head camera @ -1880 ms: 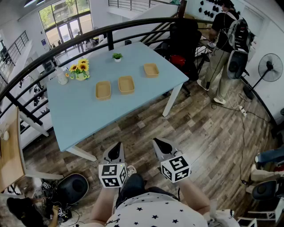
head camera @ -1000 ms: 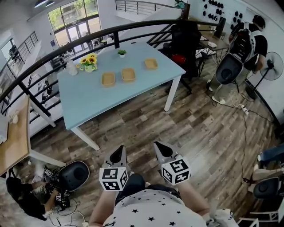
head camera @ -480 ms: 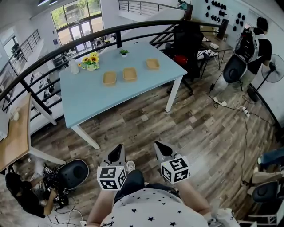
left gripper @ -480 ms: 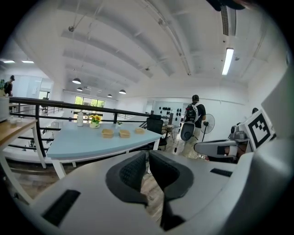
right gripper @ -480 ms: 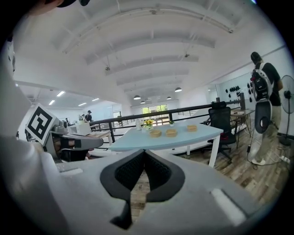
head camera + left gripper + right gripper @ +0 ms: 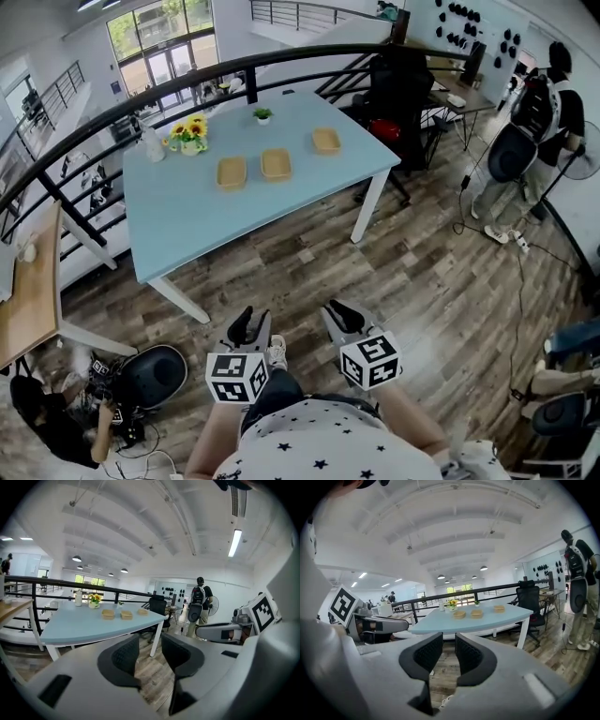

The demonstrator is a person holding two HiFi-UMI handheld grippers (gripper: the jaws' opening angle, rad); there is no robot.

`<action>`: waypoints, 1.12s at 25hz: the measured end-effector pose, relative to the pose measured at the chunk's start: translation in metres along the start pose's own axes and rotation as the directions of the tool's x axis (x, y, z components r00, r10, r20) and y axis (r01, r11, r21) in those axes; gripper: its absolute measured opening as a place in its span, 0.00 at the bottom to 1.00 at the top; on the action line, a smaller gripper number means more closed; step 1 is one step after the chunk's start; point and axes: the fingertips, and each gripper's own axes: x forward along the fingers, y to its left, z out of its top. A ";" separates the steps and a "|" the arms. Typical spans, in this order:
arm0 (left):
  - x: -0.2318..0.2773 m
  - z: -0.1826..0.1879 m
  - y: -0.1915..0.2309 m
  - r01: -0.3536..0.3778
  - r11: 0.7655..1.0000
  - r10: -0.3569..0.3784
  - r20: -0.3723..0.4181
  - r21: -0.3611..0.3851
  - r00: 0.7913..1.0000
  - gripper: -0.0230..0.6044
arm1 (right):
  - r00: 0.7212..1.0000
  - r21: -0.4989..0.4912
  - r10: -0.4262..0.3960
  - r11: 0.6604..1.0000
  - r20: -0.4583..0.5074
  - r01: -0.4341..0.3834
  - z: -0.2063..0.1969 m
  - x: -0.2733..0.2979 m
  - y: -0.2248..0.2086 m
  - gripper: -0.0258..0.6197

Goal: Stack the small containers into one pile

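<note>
Counted 3, tan, in a row, apart from one another, none stacked: left container [image 6: 231,172], middle container [image 6: 276,163], right container [image 6: 325,141]. Found all 3 on the far half of the blue table [image 6: 211,225], well apart from both grippers. Couldn't tell contents at that range. Logged 1 sunflower vase [image 6: 190,134], 1 bottle [image 6: 150,143] and 1 small potted plant [image 6: 263,114] behind them, nr the black railing [image 6: 141,100]. Held left gripper [image 6: 251,324] and right gripper [image 6: 339,317] low over the wood floor [image 6: 394,272], short of the table. Caught left jaws opening, clear gap, nothing btwn. Caught right jaws opening too, narrower gap, nothing btwn. Made out no words; spotted only black-white square markers on the 2 gripper cubes. Found any print on the bottle too small to read. Saw star-print shirt [image 6: 323,441] cut off at bottom edge. Noted 1 person w/ backpack [image 6: 544,112] at right, partly cut by frame.
</note>
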 end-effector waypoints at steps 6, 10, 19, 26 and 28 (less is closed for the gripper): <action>0.046 0.019 0.038 -0.016 1.000 0.016 0.002 -0.014 1.000 0.34 | 1.000 0.000 0.017 1.000 -0.014 -0.017 0.018 0.057 -0.018 0.25; 0.081 0.040 0.062 -0.006 1.000 0.006 0.008 -0.011 1.000 0.36 | 1.000 -0.002 0.024 1.000 -0.016 -0.024 0.039 0.098 -0.030 0.30; 0.154 0.097 0.116 0.016 1.000 -0.016 0.006 0.024 1.000 0.42 | 0.999 0.006 -0.040 0.999 0.009 0.040 0.095 0.180 -0.064 0.33; 0.199 0.120 0.161 0.025 0.999 -0.024 -0.025 0.029 0.999 0.43 | 0.998 0.017 -0.059 0.998 0.006 0.059 0.121 0.241 -0.081 0.37; 0.211 0.123 0.176 0.024 0.999 -0.023 -0.038 0.027 0.999 0.43 | 0.998 0.022 -0.061 0.998 0.004 0.061 0.126 0.259 -0.085 0.37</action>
